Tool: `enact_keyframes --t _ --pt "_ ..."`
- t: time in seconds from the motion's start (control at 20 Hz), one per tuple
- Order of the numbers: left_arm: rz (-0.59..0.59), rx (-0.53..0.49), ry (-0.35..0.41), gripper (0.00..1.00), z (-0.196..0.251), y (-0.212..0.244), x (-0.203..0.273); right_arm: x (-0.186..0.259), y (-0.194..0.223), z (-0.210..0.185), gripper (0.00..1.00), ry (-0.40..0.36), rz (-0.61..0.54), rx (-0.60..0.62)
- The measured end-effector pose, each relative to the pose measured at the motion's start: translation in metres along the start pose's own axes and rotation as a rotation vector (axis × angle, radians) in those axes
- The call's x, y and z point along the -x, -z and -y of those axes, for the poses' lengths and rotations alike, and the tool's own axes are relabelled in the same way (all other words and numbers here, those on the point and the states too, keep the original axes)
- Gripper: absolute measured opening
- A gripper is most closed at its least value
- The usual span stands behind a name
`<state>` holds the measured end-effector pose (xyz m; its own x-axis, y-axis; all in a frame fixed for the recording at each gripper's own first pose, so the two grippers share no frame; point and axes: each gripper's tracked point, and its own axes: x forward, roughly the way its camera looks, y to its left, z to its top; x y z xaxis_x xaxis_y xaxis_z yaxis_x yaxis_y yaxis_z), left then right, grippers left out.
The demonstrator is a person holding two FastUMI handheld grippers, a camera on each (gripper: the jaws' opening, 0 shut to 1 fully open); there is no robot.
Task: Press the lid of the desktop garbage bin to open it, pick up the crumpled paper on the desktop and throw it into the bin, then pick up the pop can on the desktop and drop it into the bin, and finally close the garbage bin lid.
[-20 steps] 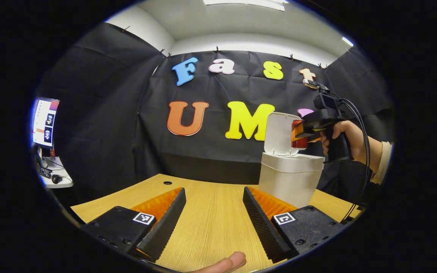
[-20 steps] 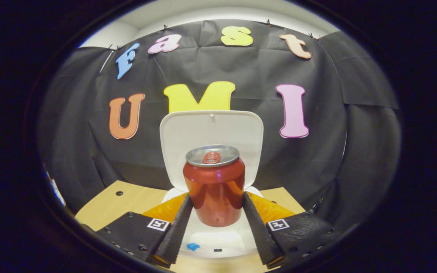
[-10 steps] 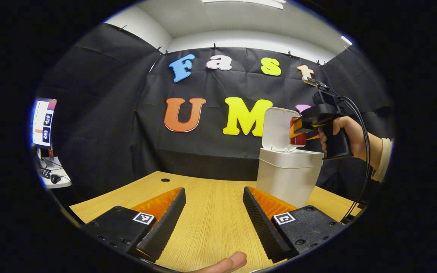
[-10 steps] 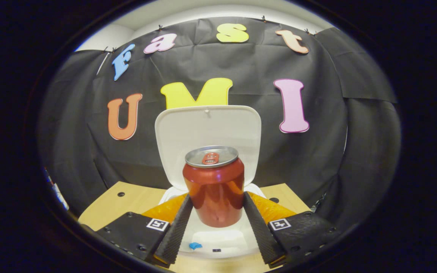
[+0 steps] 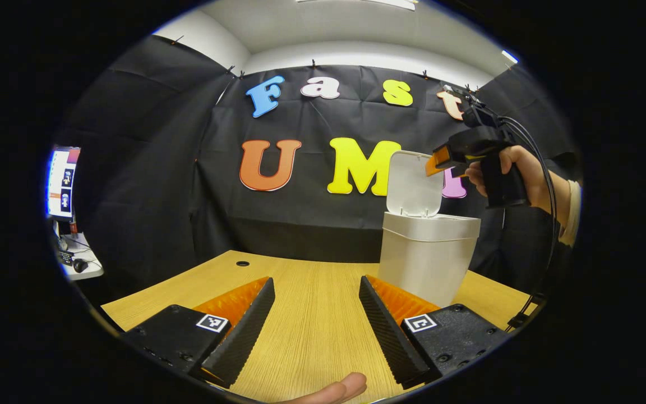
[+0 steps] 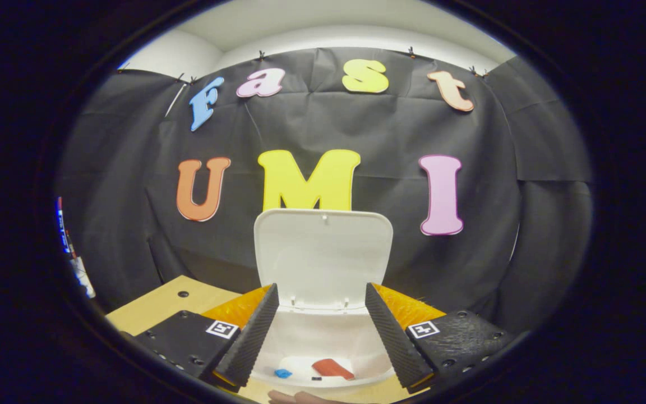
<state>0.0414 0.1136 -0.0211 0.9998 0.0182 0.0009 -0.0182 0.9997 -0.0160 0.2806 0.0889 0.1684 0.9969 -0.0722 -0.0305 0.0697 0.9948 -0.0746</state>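
Note:
The white bin (image 5: 427, 261) stands on the wooden table (image 5: 312, 325) at the right, its lid (image 5: 413, 182) raised upright. In the right gripper view I look down into the bin (image 6: 323, 345), where the red pop can (image 6: 331, 367) lies inside, behind the upright lid (image 6: 323, 255). My right gripper (image 6: 321, 289) is open and holds nothing, hanging above the bin's mouth. The left gripper view shows that right gripper (image 5: 436, 161) in a hand, higher than the lid's top edge. My left gripper (image 5: 316, 280) is open low over the table, left of the bin.
A small blue scrap (image 6: 282, 372) lies inside the bin beside the can. The table has a cable hole (image 5: 243, 263) near its far edge. A monitor (image 5: 62, 182) stands on a side desk at far left. A fingertip (image 5: 334, 387) shows at the bottom.
The right gripper opened and let the pop can go; the can dropped into the bin. The right gripper then rose above the lid. My left gripper stayed nearly still.

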Motion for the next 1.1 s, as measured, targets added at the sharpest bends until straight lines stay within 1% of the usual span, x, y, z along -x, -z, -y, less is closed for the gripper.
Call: enact_keyframes --t 0.25,0.4,0.5,0.6,0.65,0.8,0.95,1.0,1.1 --pt "-0.031 0.013 -0.013 0.98 -0.002 0.009 -0.005 -0.004 -0.057 0.005 0.94 -0.007 0.098 -0.029" --pt "-0.038 0.015 -0.008 0.98 0.0 0.011 -0.008 -0.017 -0.089 0.009 0.94 -0.004 0.14 -0.024" --pt "-0.037 0.028 -0.013 0.98 -0.001 0.011 -0.01 -0.029 -0.102 0.01 0.94 -0.015 0.156 -0.041" --pt "-0.021 0.057 0.01 0.98 0.004 0.008 -0.012 -0.045 -0.103 0.003 0.93 -0.038 0.161 -0.052" --pt "-0.015 0.06 0.016 0.98 0.004 0.008 -0.012 -0.053 -0.103 0.001 0.93 -0.037 0.16 -0.05" --pt "-0.023 0.047 0.012 0.98 -0.002 0.012 -0.014 -0.081 -0.094 -0.001 0.93 -0.007 0.143 -0.04" --pt "-0.035 0.057 -0.021 0.98 -0.017 0.016 -0.015 -0.101 -0.08 -0.002 0.94 0.022 0.096 -0.088" --pt "-0.034 0.061 -0.032 0.98 -0.022 0.016 -0.015 -0.104 -0.076 -0.002 0.94 0.024 0.082 -0.089" --pt "-0.036 0.073 -0.045 0.98 -0.029 0.017 -0.016 -0.101 -0.076 -0.002 0.96 0.022 0.089 -0.075"
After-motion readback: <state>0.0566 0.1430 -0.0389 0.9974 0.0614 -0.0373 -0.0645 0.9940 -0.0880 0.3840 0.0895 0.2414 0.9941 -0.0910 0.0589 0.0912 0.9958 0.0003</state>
